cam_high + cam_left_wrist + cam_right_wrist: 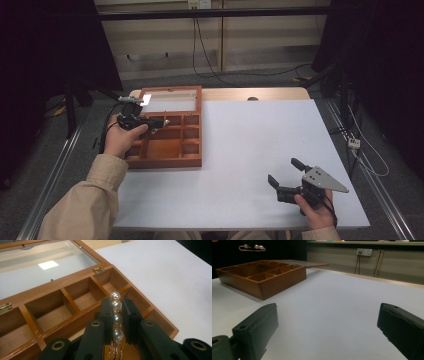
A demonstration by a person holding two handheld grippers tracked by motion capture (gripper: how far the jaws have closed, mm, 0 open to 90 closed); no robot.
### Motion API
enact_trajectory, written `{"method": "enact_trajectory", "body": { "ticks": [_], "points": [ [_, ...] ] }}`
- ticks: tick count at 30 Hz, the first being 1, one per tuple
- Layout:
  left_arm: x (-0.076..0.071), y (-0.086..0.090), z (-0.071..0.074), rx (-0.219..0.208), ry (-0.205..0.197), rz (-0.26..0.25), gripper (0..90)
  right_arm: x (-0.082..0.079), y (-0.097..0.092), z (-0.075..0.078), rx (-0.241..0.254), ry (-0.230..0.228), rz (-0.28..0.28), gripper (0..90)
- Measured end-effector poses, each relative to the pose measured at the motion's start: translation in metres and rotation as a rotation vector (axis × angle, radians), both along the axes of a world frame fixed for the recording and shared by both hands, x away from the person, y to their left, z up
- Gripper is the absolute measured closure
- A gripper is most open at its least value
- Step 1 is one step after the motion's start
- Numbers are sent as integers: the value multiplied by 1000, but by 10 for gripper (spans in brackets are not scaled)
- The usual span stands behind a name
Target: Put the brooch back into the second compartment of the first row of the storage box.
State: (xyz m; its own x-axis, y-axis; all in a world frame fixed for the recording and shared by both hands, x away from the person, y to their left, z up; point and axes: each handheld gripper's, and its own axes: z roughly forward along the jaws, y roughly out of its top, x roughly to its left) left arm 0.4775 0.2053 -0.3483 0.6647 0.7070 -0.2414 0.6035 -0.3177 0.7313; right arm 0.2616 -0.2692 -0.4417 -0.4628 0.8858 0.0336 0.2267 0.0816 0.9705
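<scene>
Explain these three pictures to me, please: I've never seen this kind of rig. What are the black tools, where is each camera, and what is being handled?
A person sits at a white table and holds a hand-held two-jaw gripper in each hand. The high view looks down from above the person. The other two cameras ride on the grippers and look along their black jaws.

On the table lies an open wooden compartment box whose glass lid is folded back.

The left gripper is shut on a pearl bracelet with gold links, above the box's compartments. The right gripper is held near the table's front right corner, with its jaws wide open and nothing between them.
</scene>
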Motion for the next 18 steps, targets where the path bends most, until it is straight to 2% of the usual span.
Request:
{"method": "enact_trajectory", "body": {
  "ticks": [4,11,18],
  "points": [
    [3,1,-2,11,9,1,803,0,0,0,0,0,1,26],
    [7,2,-3,8,4,24,803,0,0,0,3,2,3,27],
    [11,1,-3,19,-1,25,803,0,0,0,3,0,5,27]
  ]
}}
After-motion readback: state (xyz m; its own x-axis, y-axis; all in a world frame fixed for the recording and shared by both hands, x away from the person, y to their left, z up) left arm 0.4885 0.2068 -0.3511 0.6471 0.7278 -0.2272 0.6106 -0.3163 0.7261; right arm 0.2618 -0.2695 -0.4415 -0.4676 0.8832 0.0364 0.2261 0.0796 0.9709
